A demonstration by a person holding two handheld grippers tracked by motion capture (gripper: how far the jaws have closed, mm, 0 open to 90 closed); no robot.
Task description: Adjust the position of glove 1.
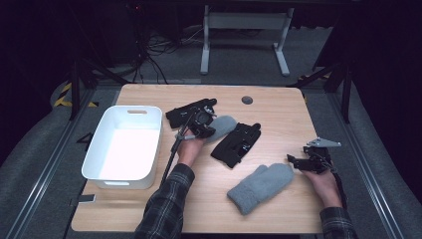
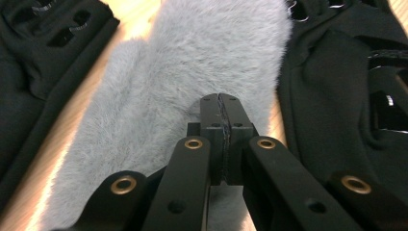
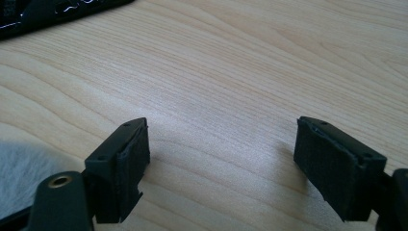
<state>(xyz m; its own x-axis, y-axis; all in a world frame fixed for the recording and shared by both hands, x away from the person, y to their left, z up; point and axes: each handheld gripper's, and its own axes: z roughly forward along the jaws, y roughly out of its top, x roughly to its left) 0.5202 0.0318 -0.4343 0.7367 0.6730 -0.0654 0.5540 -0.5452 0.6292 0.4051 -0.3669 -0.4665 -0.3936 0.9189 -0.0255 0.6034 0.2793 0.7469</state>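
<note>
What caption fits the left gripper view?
Shut hand-held gripper over a grey mitten between black gloves.

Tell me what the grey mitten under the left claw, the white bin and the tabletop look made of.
Grey mitten: soft, fluffy fleece or faux fur, by its fuzzy matte nap.
White bin: likely moulded plastic, smooth with rounded corners and a cut-out handle.
Tabletop: light wood or wood-look laminate, with straight grain lines and slight sheen.
</note>
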